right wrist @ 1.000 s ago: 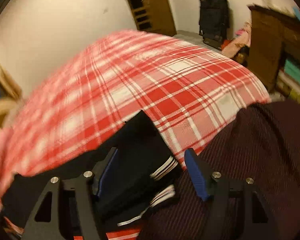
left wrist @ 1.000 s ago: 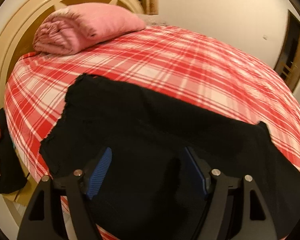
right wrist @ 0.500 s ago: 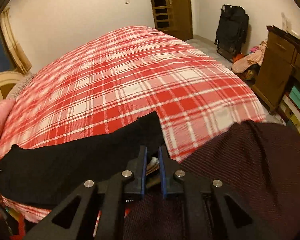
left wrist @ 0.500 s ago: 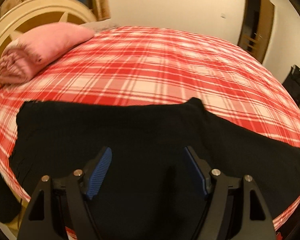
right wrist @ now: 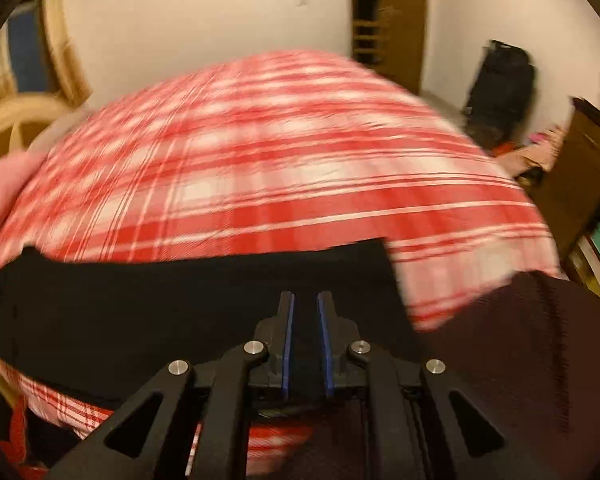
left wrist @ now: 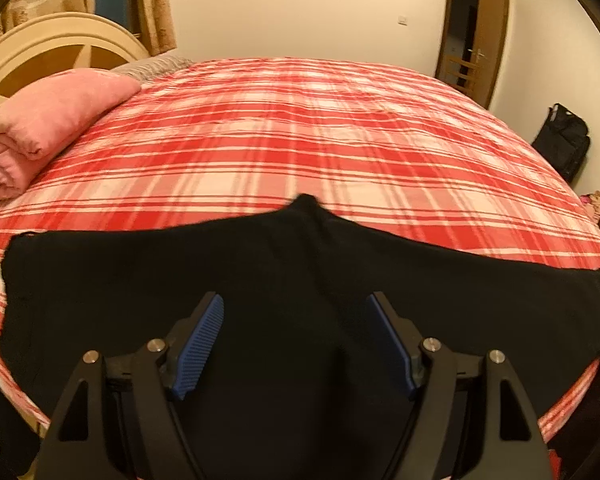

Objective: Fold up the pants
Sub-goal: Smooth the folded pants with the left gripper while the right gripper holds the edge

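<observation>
Your left hand-held gripper (left wrist: 296,344) hangs spread wide over the black fabric pants (left wrist: 260,280), gripping nothing. Your right hand-held gripper (right wrist: 305,340) is pinched narrow, apparently on the pants' near edge, though blur hides the contact. The pants lie stretched along the near side of the red-and-white plaid bed (left wrist: 320,132), near a rolled pink blanket (left wrist: 48,120).

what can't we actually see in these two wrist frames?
- Right wrist: what the right gripper pinches, black on the black pants.
- Right wrist: motion blur smears the red plaid bedspread.
- Left wrist: pants' near edge, behind the open left gripper and bottom edge.
</observation>
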